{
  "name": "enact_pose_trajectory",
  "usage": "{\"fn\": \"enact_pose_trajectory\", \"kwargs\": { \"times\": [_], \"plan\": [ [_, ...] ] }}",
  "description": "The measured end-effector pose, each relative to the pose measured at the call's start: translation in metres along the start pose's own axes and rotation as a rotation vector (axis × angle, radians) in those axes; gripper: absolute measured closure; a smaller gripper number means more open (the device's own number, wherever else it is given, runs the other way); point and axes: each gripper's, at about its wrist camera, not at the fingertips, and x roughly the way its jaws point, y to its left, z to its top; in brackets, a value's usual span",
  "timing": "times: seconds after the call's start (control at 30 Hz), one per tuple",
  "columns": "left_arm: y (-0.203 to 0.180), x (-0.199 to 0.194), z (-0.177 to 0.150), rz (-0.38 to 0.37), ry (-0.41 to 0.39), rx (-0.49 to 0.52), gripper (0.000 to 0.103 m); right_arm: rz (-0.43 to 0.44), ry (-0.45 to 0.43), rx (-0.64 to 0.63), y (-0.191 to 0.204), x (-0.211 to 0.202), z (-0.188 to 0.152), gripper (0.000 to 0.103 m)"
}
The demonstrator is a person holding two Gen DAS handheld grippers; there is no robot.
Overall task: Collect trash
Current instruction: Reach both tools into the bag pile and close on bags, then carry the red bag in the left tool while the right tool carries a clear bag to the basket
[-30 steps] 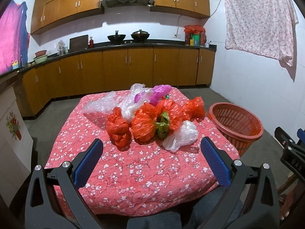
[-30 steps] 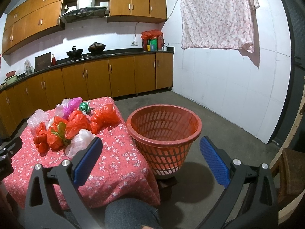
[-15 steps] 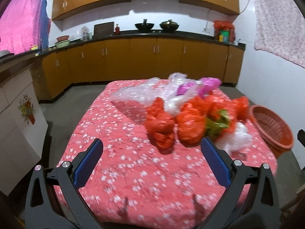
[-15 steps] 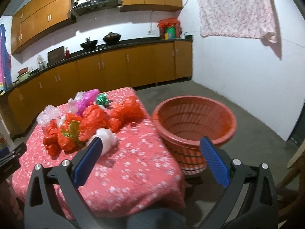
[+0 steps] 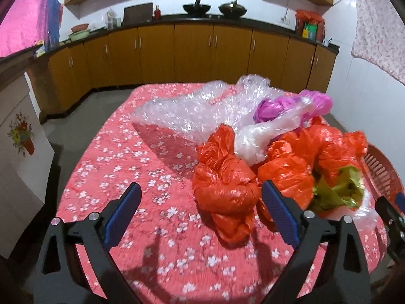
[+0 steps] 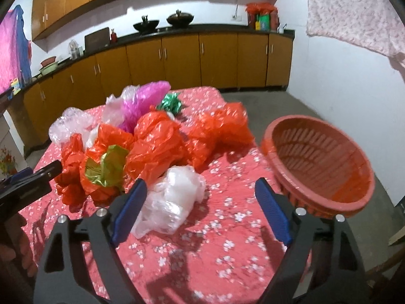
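My left gripper (image 5: 200, 211) and right gripper (image 6: 201, 209) have jaws apart, both just narrowing, pressing on nothing. An orange bag (image 5: 225, 185) lies ahead of my left; a white bag (image 6: 172, 197) sits by my right's left pad. The trash pile crowds the table's (image 6: 227, 248) right half; the basket (image 6: 326, 167) stands beside that edge.
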Motion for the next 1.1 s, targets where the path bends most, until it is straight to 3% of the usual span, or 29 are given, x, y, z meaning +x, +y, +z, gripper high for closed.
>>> {"fn": "enact_pose_trajectory", "kwargs": {
  "times": [0.2, 0.37, 0.73, 0.9, 0.97, 1.1],
  "plan": [
    [-0.006, 0.018, 0.005, -0.014, 0.034, -0.004, 0.01, 0.033, 0.053, -0.012, 0.005, 0.02, 0.001, 0.018],
    [-0.007, 0.027, 0.009, -0.06, 0.07, -0.028, 0.013, 0.044, 0.094, -0.044, 0.014, 0.037, -0.002, 0.029],
    [0.001, 0.058, 0.014, -0.135, 0.167, -0.114, 0.019, 0.063, 0.132, -0.058, 0.018, 0.049, -0.006, 0.034],
    [0.009, 0.063, 0.013, -0.156, 0.209, -0.155, 0.04, 0.097, 0.151, -0.062, 0.017, 0.053, -0.008, 0.052],
    [0.01, 0.06, 0.012, -0.145, 0.202, -0.14, 0.042, 0.105, 0.151, -0.066, 0.017, 0.052, -0.009, 0.062],
    [0.009, 0.052, 0.009, -0.133, 0.188, -0.104, 0.048, 0.116, 0.147, -0.055, 0.014, 0.047, -0.008, 0.071]
  ]
}}
